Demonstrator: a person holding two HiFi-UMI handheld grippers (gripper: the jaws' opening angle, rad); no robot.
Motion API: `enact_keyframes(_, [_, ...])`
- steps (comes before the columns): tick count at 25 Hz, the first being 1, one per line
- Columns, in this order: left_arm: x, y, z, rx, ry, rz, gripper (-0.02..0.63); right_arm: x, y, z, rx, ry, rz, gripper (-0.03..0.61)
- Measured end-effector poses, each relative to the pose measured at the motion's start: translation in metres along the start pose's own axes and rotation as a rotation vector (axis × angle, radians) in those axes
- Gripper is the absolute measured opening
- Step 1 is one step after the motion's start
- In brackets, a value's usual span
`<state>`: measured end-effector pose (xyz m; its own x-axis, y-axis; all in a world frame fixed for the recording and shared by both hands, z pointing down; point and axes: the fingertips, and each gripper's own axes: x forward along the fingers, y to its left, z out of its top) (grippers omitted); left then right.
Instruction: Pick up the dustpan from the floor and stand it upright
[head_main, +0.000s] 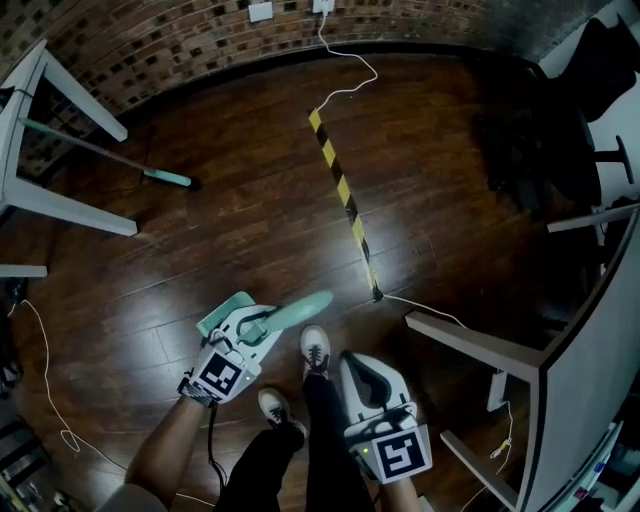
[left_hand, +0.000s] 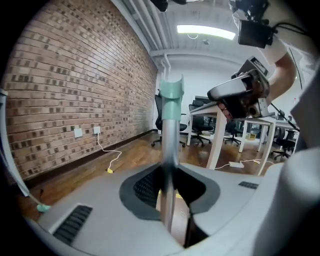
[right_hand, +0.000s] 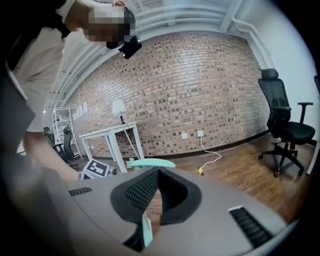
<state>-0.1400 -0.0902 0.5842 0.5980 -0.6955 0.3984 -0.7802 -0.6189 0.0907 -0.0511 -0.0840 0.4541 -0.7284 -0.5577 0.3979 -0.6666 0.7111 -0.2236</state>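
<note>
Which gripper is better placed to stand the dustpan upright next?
Left. The left gripper has its jaws clamped on the handle of the dustpan; the right gripper is shut, apart from it.

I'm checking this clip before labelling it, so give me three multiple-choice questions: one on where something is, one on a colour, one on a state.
1. Where does the yellow-and-black striped strip lie?
A. on a white table
B. on the wood floor
C. on the brick wall

2. What colour is the cap on top of the dustpan handle?
A. red
B. mint green
C. black

3. How is the left gripper?
A. open, nothing between its jaws
B. lying on the floor
C. closed on the dustpan handle

Answers:
1 B, the head view shows the strip running across the floorboards.
2 B, the left gripper view shows a mint green cap on the grey pole.
3 C, that view shows the pole clamped between the jaws.
</note>
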Motion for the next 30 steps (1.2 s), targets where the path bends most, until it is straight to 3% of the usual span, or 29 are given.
enact_keyframes(6, [-0.085, -0.008, -0.033, -0.096, -0.032, 0.089, 0.106, -0.012, 0.037, 0.0, -0.118, -0.016, 0.036, 0.002])
enact_keyframes(8, [-0.101, -0.014, -0.05, -0.133, -0.019, 0.118, 0.156, -0.012, 0.046, 0.002, -0.147, -0.046, 0.04, 0.001])
enact_keyframes(14, [-0.139, -0.014, -0.082, -0.147, 0.034, 0.231, 0.164, -0.017, 0.073, 0.02, -0.175, -0.057, 0.066, 0.002])
enact_keyframes(15, [-0.148, -0.01, -0.083, -0.161, 0.042, 0.258, 0.162, -0.018, 0.077, 0.027, -0.179, -0.065, 0.071, 0.0])
enact_keyframes(17, [-0.17, -0.001, -0.074, -0.176, 0.053, 0.325, 0.067, -0.024, 0.085, 0.044, -0.186, -0.086, 0.08, 0.002])
enact_keyframes(18, [-0.182, 0.003, -0.063, -0.184, 0.057, 0.359, 0.006, -0.028, 0.088, 0.056, -0.191, -0.099, 0.084, 0.0])
enact_keyframes(21, [-0.215, 0.013, -0.02, -0.18, 0.041, 0.431, 0.006, -0.044, 0.097, 0.1, -0.215, -0.141, 0.098, 0.0])
enact_keyframes(23, [-0.239, 0.02, 0.017, -0.128, 0.009, 0.462, 0.006, -0.054, 0.11, 0.132, -0.232, -0.173, 0.111, 0.002])
enact_keyframes(26, [-0.27, 0.014, 0.101, -0.039, -0.047, 0.501, 0.005, -0.077, 0.127, 0.176, -0.252, -0.228, 0.13, 0.002])
enact_keyframes(30, [-0.312, -0.012, 0.221, 0.017, -0.167, 0.587, 0.005, -0.116, 0.146, 0.234, -0.269, -0.293, 0.145, 0.002])
